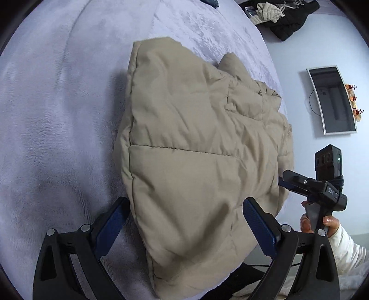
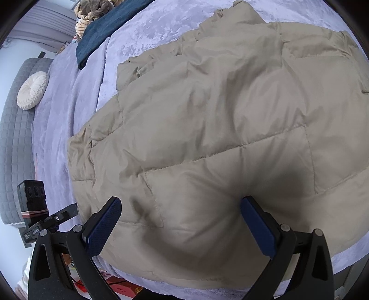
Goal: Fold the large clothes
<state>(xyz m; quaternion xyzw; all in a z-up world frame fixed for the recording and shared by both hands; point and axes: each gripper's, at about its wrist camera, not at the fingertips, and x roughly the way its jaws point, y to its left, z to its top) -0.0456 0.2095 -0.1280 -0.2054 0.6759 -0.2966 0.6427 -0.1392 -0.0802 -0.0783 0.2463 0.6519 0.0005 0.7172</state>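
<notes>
Beige quilted puffer jacket [image 2: 219,138] lies on a lavender plush bedspread [image 2: 150,25], folded into a thick, roughly rectangular bundle. Stitched quilting lines cross the top panel; fabric is wrinkled, with looser folds bunched at the end away from both grippers.

Right gripper [image 2: 181,228]: jaws spread wide, blue pads angled down at the near edge of the jacket. The puffy hem bulges into the gap between the fingers, but the pads do not press on it. A shadow sits on the fabric just ahead of the right-hand finger.

Left gripper [image 1: 184,228]: jaws likewise spread wide. The near corner of the jacket lies between and ahead of the fingers; the left-hand pad is over bare bedspread just beside the jacket's side seam, the right-hand pad over the fabric. No pinch visible.

In the left wrist view, the right gripper shows to the right of the left one, at the jacket's far side edge, held by a hand [image 1: 320,221] in a white sleeve [image 1: 346,251].

Farther out from the left gripper: a wall-mounted screen [image 1: 332,99] and a pile of dark and pale clothes [image 1: 281,16]. Farther out from the right gripper, up and left: a dark blue blanket [image 2: 96,32], a round cream cushion [image 2: 32,90], a grey quilted headboard [image 2: 13,143].
</notes>
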